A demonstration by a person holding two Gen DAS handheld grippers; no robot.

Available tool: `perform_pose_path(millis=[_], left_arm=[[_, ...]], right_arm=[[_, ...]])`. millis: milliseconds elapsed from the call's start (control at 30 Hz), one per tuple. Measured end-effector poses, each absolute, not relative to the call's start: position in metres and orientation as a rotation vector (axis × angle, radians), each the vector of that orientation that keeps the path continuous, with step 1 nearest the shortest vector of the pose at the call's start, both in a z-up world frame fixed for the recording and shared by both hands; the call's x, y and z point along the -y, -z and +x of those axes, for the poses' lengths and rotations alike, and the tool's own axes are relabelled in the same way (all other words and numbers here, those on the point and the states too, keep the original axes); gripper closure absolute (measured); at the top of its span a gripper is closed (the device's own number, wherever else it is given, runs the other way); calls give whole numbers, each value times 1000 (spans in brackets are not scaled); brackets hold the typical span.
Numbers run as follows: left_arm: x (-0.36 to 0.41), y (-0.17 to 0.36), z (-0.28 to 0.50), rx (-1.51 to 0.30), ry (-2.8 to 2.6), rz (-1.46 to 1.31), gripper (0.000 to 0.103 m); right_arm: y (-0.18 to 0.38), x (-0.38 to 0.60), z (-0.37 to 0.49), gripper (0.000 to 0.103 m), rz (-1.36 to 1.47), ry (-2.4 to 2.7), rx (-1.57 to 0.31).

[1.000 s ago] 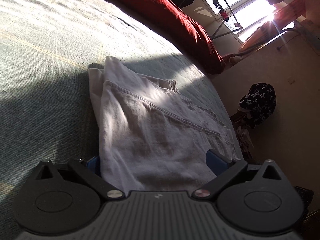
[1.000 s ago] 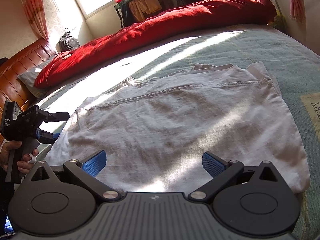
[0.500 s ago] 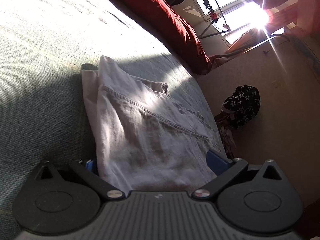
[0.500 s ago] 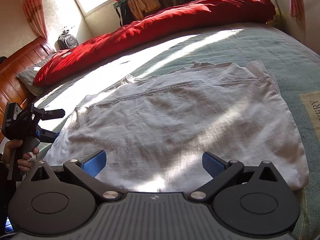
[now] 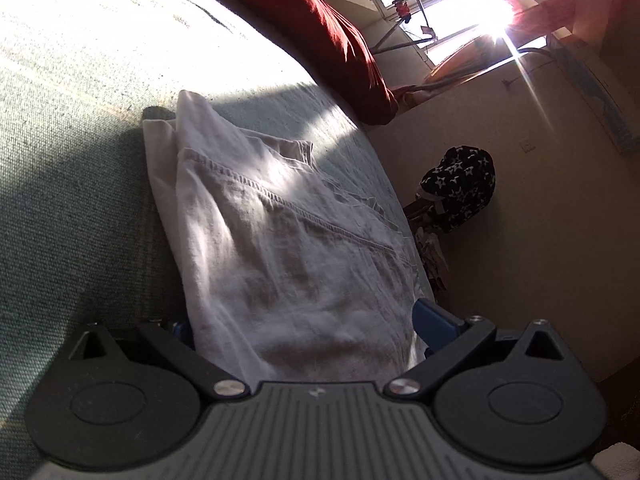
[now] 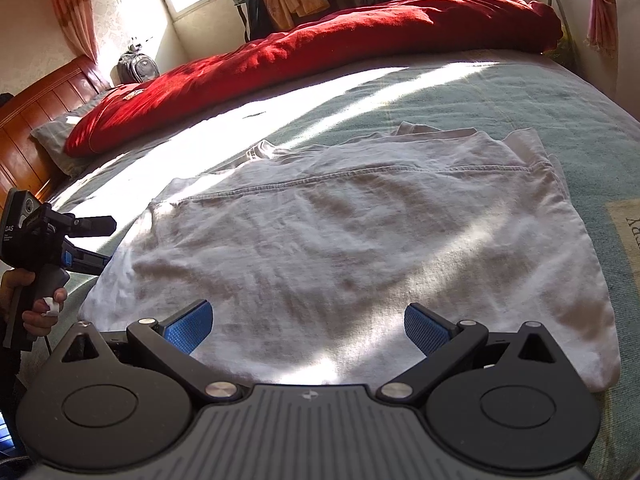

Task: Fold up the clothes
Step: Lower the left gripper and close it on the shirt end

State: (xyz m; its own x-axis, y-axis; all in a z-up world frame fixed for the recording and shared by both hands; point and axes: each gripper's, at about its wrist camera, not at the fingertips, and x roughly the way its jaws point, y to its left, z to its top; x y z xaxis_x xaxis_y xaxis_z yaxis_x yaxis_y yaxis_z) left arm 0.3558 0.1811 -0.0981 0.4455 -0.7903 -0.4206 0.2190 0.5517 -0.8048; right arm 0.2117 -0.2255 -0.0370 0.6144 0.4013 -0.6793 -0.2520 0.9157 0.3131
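My right gripper [image 6: 307, 322] fingers [image 6: 424, 326] stand apart over the white shirt [image 6: 340, 248] mid-frame on the bed [image 6: 480, 92], my left gripper [image 5: 304, 328] fingers spread wide around its edge.

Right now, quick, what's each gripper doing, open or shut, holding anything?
Left gripper: open, its fingers straddling the end of the white shirt, not clamped on it.
Right gripper: open, holding nothing, above the shirt's near edge.

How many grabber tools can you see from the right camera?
2. The right gripper fills the bottom edge, over the white shirt; the left gripper is at the left edge.
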Motion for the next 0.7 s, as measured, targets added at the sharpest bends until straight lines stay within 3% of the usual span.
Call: perform_pose_path(millis=[333,500,633,700], left_arm=[[-180,97,343,-889,755,-716,6],[-187,100,339,-887,731,-725,25],[-184,100,340,-903,714,-677,33],[-184,100,340,-915,689,-648,48]], right_arm=[[38,222,209,0,207,-390,-839],[38,227,207,0,203,-388,-833],[40,228,204,0,205,-396,-838],[40,228,203,0,201,-399,-837]])
